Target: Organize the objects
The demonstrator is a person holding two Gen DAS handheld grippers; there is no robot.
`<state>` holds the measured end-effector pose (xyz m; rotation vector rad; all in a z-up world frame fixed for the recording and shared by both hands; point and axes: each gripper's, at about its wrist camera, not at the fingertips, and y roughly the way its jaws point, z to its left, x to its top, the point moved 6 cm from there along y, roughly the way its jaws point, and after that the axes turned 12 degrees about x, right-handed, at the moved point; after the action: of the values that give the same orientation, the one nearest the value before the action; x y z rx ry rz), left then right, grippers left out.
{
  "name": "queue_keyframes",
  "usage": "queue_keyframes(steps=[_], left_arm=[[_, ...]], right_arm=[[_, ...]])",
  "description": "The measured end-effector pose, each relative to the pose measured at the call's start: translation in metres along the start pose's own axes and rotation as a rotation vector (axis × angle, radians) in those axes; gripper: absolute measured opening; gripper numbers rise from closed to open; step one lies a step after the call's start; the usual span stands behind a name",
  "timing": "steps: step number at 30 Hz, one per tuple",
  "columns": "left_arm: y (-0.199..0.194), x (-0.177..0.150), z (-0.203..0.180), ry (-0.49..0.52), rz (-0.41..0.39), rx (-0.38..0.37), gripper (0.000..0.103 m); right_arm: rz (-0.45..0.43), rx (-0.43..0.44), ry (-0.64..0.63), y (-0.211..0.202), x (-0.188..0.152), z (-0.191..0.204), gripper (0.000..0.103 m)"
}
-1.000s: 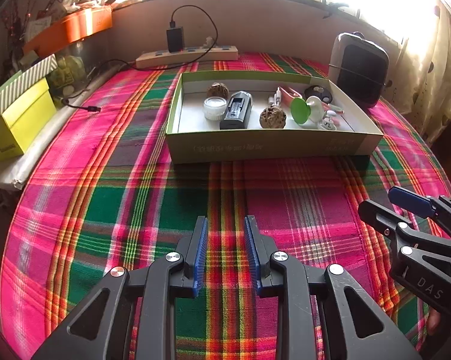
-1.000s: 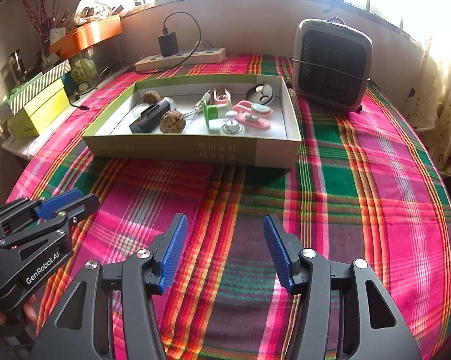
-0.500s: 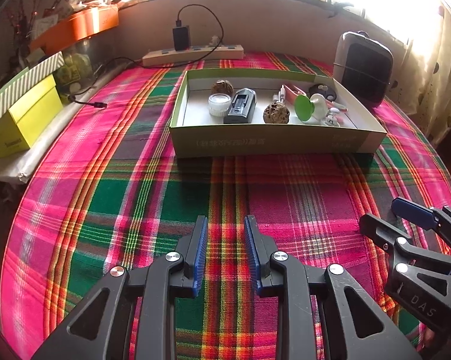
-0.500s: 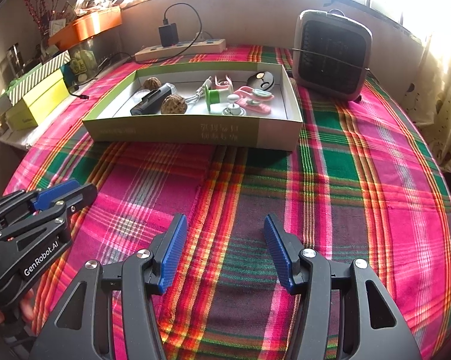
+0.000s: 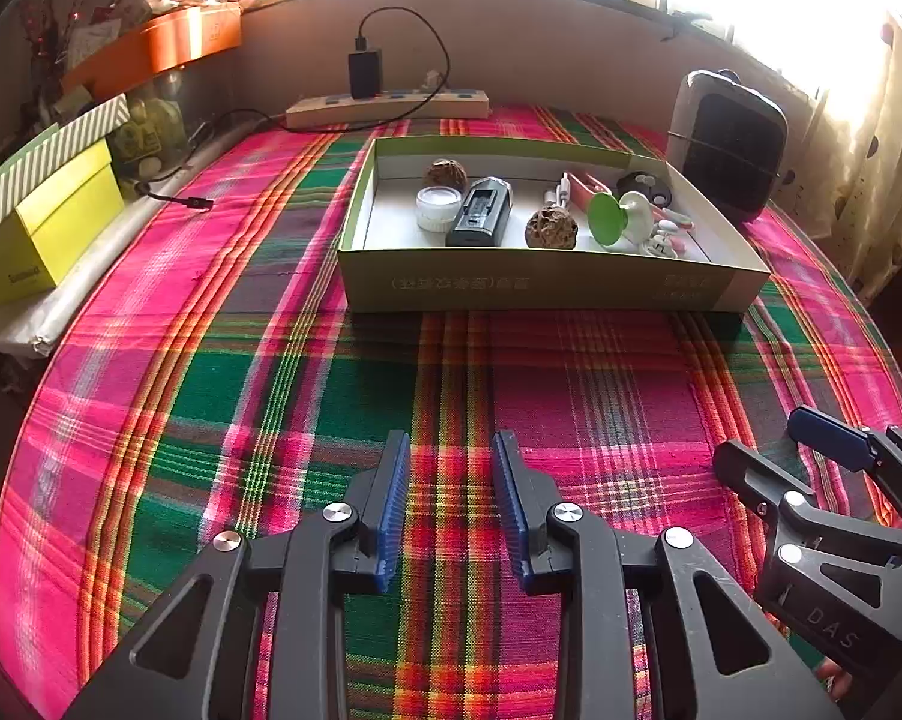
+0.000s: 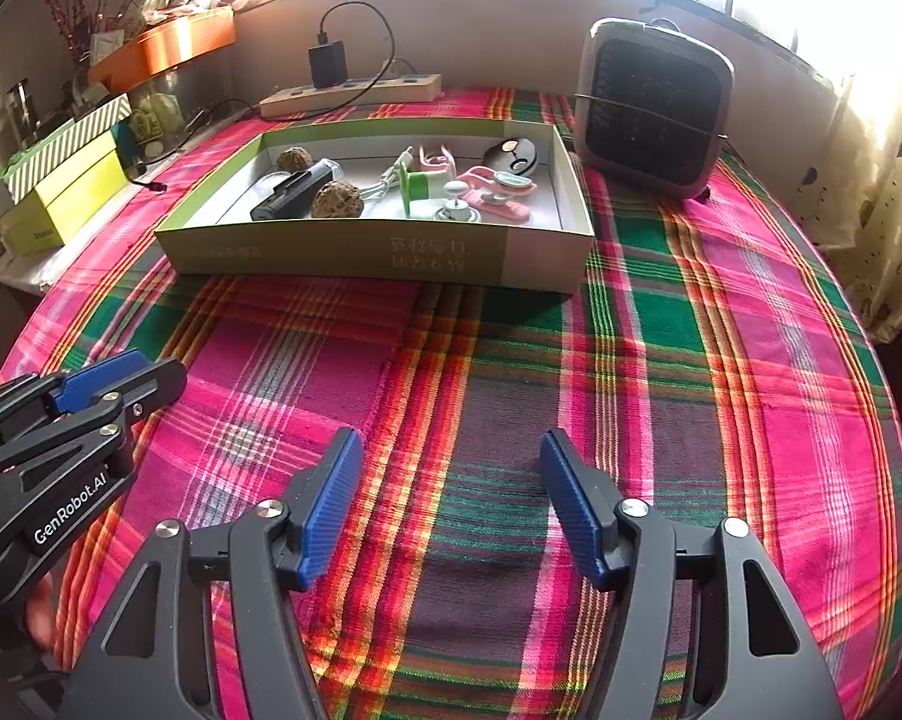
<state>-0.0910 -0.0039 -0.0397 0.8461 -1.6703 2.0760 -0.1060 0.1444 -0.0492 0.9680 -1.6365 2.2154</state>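
Plaid tablecloth (image 5: 282,396): pink, green and orange checks, covers the whole table.
Power strip (image 5: 384,108): beige, at 12 o'clock along the back wall, with a black charger (image 5: 365,72) plugged in and a black cable (image 5: 174,199) trailing out to 10 o'clock.
Small heater (image 6: 652,114): grey case, dark grille, upright at 1 o'clock.
Yellow-green box (image 5: 42,234): at 9 o'clock, a green-striped box (image 5: 48,150) lying on top.
Orange box (image 5: 162,42): on a ledge at 11 o'clock.
Curtain (image 6: 877,180): pale, spotted, at 3 o'clock.
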Motion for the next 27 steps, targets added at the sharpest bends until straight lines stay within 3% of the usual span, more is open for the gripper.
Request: queue_keyframes(steps=[27], left_arm=[[-0.0006, 0.0001, -0.0001, 0.001, 0.000, 0.002, 0.027]], right_arm=[[-0.001, -0.009, 0.009, -0.0005, 0.0001, -0.0010, 0.066]])
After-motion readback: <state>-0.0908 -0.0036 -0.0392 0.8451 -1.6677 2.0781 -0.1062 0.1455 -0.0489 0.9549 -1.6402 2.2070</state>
